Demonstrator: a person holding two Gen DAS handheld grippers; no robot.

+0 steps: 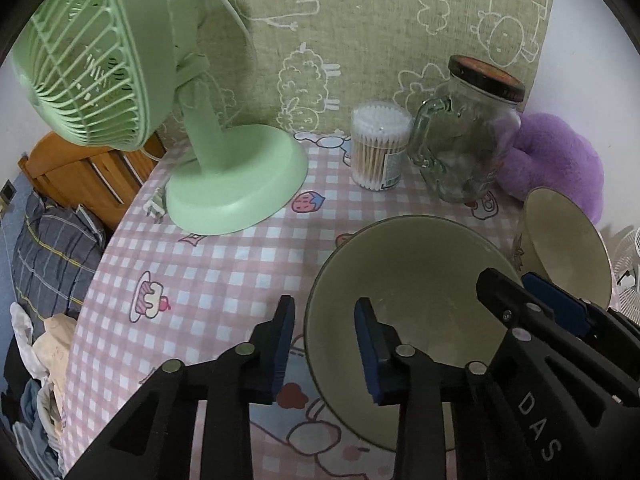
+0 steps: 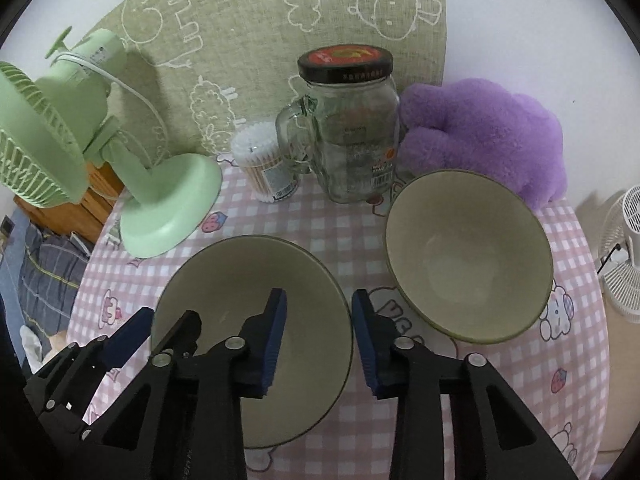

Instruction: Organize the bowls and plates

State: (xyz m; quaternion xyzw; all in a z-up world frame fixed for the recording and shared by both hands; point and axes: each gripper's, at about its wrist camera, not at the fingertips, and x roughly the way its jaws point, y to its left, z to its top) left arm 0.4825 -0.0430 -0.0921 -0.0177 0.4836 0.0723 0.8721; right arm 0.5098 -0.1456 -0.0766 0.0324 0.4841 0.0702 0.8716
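The left gripper [image 1: 325,344] and right gripper [image 2: 319,342] each straddle opposite sides of the near bowl's [image 2: 240,280] rim, pads apart and not squeezing. The second bowl [image 2: 468,256] sits right of it (toward the table's [image 2: 304,224] back edge).

Each black gripper [image 1: 324,344] has blue ribbed pads, silver pins, white lettering.

A pink checked tabletop [image 2: 280,216] carries two bowls [image 2: 224,280] [image 2: 468,256]. Behind them stand a green fan [image 2: 168,208], cotton swabs [image 2: 264,168], a glass jar [image 2: 352,132] and a purple plush [image 2: 488,132].
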